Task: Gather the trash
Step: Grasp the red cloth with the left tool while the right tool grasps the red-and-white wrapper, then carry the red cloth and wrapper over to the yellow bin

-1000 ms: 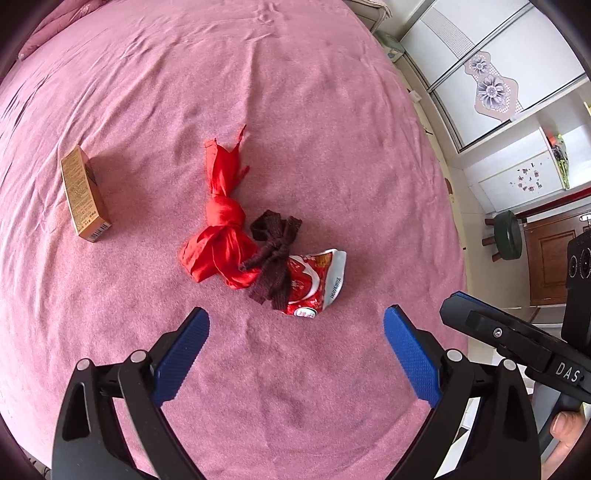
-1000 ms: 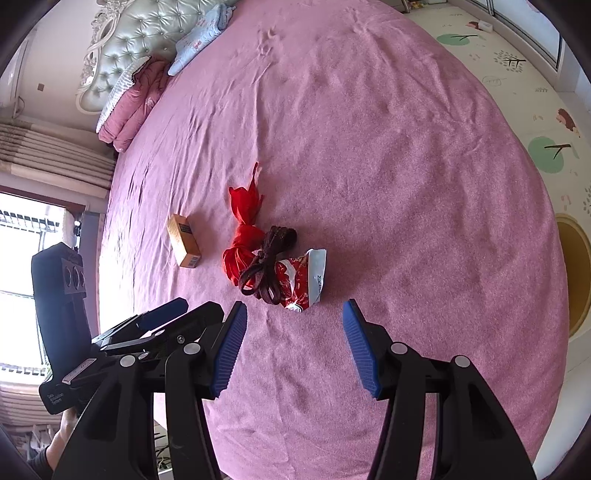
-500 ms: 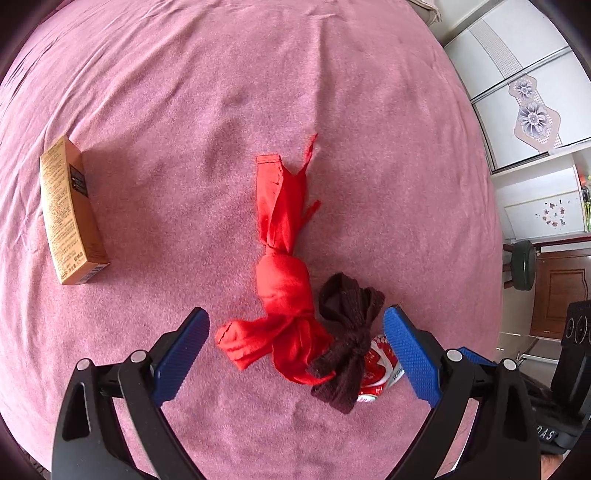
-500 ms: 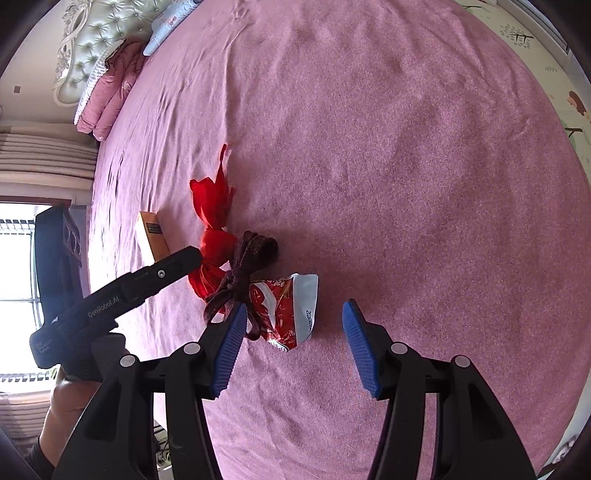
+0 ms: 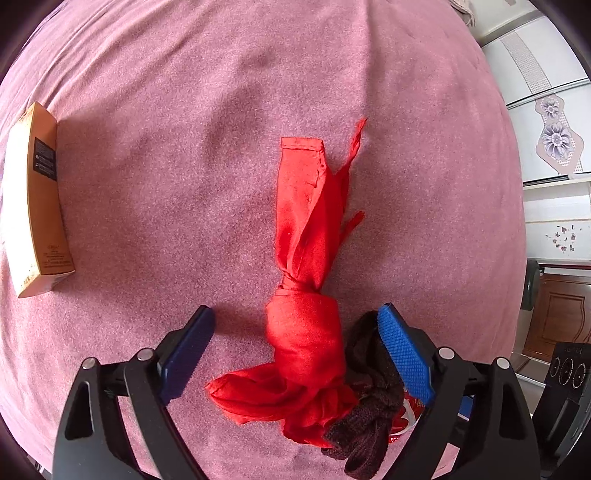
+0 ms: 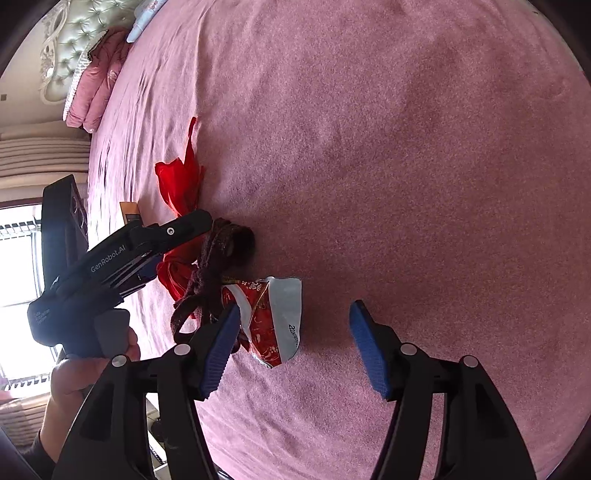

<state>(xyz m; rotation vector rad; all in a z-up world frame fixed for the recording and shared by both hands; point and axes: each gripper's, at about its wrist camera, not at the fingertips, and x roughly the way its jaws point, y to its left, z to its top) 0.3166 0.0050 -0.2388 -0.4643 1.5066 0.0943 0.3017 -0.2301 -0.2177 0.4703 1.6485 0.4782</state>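
Observation:
A crumpled red-and-white snack wrapper (image 6: 277,321) lies on the pink bedspread (image 6: 406,166). It touches a knotted dark brown cloth (image 6: 218,266) and a knotted red cloth (image 5: 306,332). My left gripper (image 5: 295,350) straddles the red cloth's knot; its jaws are closing, with the pads still apart from the cloth. The right-hand pad sits over the brown cloth (image 5: 373,406). My right gripper (image 6: 295,350) hangs low over the wrapper, jaws opening. The wrapper lies between the pads, close to the left one and not pressed. Only a sliver of wrapper (image 5: 410,413) shows in the left wrist view.
A tan cardboard box (image 5: 35,206) lies on the bedspread to the left of the pile. A person's hand (image 6: 74,373) holds the left gripper's body (image 6: 122,254). Pink pillows (image 6: 99,85) and a tufted headboard (image 6: 74,33) are far off. Wardrobe doors (image 5: 546,129) stand beyond the bed's edge.
Both grippers have come down onto the pile. The left one now straddles the red knot with narrower jaws. The right one's jaws have widened around the wrapper.

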